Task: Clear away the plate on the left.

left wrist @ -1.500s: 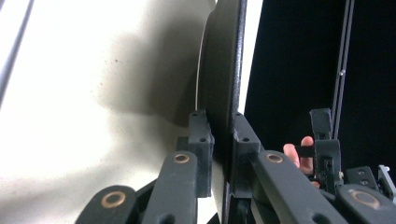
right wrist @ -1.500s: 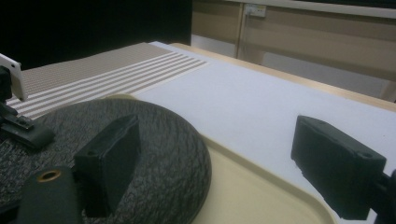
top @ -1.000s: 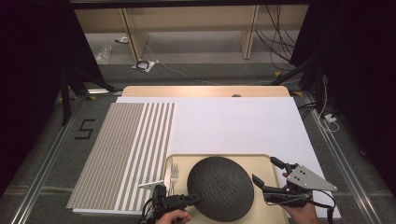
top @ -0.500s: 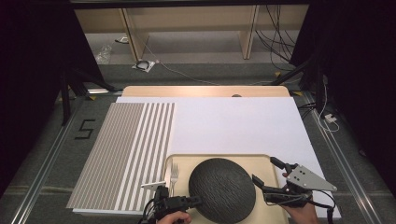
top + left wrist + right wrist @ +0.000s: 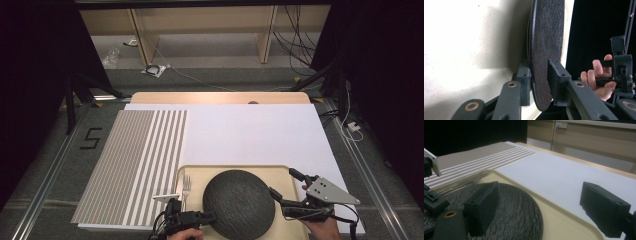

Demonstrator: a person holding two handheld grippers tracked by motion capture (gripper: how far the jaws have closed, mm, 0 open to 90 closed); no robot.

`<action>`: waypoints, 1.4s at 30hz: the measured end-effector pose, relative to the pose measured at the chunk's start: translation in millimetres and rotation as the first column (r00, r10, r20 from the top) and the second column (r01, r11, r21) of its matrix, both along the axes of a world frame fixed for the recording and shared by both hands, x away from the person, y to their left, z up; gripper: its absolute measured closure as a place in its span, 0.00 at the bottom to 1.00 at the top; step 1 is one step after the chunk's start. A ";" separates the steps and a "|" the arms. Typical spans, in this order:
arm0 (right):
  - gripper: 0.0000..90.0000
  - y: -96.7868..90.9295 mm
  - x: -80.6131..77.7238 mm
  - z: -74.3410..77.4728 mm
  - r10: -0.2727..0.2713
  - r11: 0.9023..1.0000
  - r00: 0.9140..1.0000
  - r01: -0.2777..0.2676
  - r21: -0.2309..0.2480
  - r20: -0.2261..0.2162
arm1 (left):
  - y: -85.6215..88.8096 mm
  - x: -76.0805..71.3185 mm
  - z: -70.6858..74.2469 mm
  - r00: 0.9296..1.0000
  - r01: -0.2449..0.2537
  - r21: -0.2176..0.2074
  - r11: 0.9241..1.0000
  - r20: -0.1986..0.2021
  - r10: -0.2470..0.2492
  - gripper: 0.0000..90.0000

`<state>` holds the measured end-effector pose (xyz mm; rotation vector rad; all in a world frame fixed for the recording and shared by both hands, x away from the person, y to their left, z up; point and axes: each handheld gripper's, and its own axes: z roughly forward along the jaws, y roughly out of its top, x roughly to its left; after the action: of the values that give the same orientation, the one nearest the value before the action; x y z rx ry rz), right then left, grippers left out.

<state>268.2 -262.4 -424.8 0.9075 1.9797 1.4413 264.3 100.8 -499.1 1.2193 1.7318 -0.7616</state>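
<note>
A dark, rough-textured round plate (image 5: 239,202) lies on a beige tray (image 5: 280,172), with a metal fork (image 5: 186,187) beside it on the left. My left gripper (image 5: 212,217) sits at the plate's near-left edge. In the left gripper view its jaws (image 5: 539,66) straddle the plate's rim (image 5: 546,37). They have just been opening and no longer squeeze the rim. My right gripper (image 5: 282,181) stands open at the plate's right edge. One of its jaws is over the plate (image 5: 511,212) and the other over the tray's rim (image 5: 564,225).
The tray rests on a white mat (image 5: 250,130), and a striped mat (image 5: 135,160) lies to its left. A wooden table edge (image 5: 220,97) runs along the far side. Cables lie on the floor beyond it. The other hand and its gripper (image 5: 621,72) show in the left gripper view.
</note>
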 end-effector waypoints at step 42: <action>0.19 0.2 -0.4 0.3 0.007 1.000 1.000 -0.007 0.001 -0.001 | 11.7 12.0 34.1 0.946 0.003 0.323 0.946 0.305 -0.107 0.35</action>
<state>267.8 -262.2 -424.4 0.9021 1.9854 1.4460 276.3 112.5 -465.0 1.5223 1.5913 -0.2942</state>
